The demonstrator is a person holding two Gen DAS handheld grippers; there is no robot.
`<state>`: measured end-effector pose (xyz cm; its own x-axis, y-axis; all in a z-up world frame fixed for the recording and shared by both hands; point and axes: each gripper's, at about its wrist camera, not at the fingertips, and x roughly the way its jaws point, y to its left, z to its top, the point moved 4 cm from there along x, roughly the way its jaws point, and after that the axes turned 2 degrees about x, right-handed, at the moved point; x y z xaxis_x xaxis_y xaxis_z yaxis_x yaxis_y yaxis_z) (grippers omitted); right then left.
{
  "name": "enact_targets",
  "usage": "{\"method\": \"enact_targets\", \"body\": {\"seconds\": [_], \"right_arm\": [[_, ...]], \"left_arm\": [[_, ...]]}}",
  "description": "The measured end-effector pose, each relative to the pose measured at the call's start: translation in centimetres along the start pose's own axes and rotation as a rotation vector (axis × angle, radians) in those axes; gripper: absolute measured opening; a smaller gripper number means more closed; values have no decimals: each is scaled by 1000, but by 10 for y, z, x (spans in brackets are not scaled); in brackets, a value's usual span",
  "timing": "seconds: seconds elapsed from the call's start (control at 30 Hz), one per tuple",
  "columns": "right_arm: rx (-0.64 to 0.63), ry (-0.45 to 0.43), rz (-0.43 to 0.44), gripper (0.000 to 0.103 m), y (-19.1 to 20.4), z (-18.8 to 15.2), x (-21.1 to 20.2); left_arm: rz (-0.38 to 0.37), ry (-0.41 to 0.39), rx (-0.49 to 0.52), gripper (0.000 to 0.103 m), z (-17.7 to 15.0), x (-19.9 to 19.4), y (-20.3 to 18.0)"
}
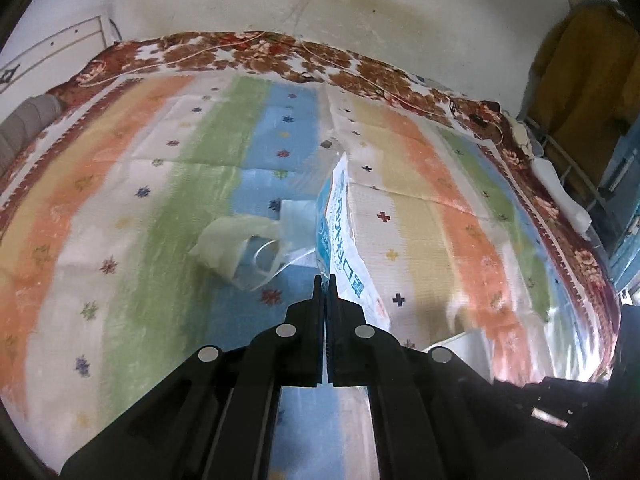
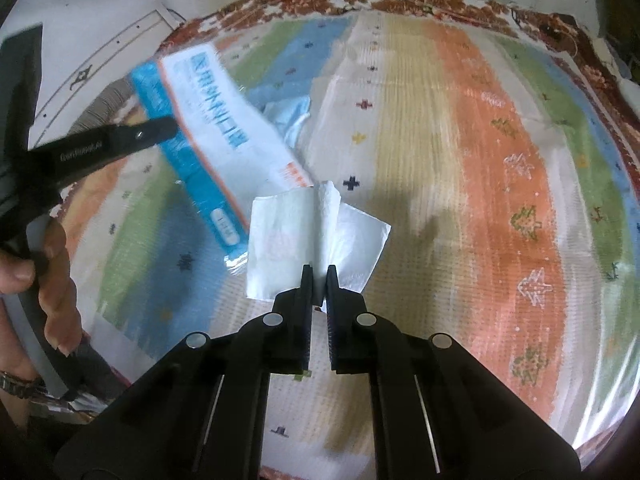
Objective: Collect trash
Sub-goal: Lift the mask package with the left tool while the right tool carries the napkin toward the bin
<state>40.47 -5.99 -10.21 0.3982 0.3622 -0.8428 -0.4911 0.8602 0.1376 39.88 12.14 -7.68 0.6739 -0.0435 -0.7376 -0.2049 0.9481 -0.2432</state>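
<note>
Left hand-held gripper (image 1: pixel 325 280): jaws fully together, pinching the edge of a blue-and-white plastic wrapper (image 1: pixel 334 216). Wrapper hangs lifted off the bed, edge-on in the left wrist view; in the right wrist view it shows flat, blue band along 1 side, white panel with blue print, blurred.

Right hand-held gripper (image 2: pixel 319 270): jaws nearly together, clamped on a white tissue (image 2: pixel 280 236). Tissue is folded, pinched at a raised crease in the middle, 2 flaps spread left and right of the fingers, held above the bed.

Wrapper and tissue are close together in the right wrist view, wrapper's lower end overlapping the tissue's upper left corner; cannot tell if they touch.

Still on the bed: a crumpled pale translucent plastic piece (image 1: pixel 236 248) with a clear loop, just left of the hanging wrapper, lying on the blue stripe.

Bed covering: striped sheet (image 1: pixel 420 168) in orange, yellow, green, blue and white with small star and cross motifs, under a glossy clear layer. Brown floral blanket (image 1: pixel 248 50) along the far edge.

Person's hand (image 2: pixel 48 276) grips the left device at the left edge of the right wrist view.
</note>
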Motion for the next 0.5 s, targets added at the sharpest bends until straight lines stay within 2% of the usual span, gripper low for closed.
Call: {"method": "enact_targets", "body": {"seconds": [0.13,0.23,0.5], "right_arm": [[-26,-16,-4,5,9,-5,-13],[-33,-22,-2,5,14,-9,-19],[-40,-57,5,5,20,-15,-42]], "left_arm": [[2,27,1,0,-11,-19,6],[-3,24,-5,0,-15,-34,5],[10,2,58,0,-26,-79,-10]]}}
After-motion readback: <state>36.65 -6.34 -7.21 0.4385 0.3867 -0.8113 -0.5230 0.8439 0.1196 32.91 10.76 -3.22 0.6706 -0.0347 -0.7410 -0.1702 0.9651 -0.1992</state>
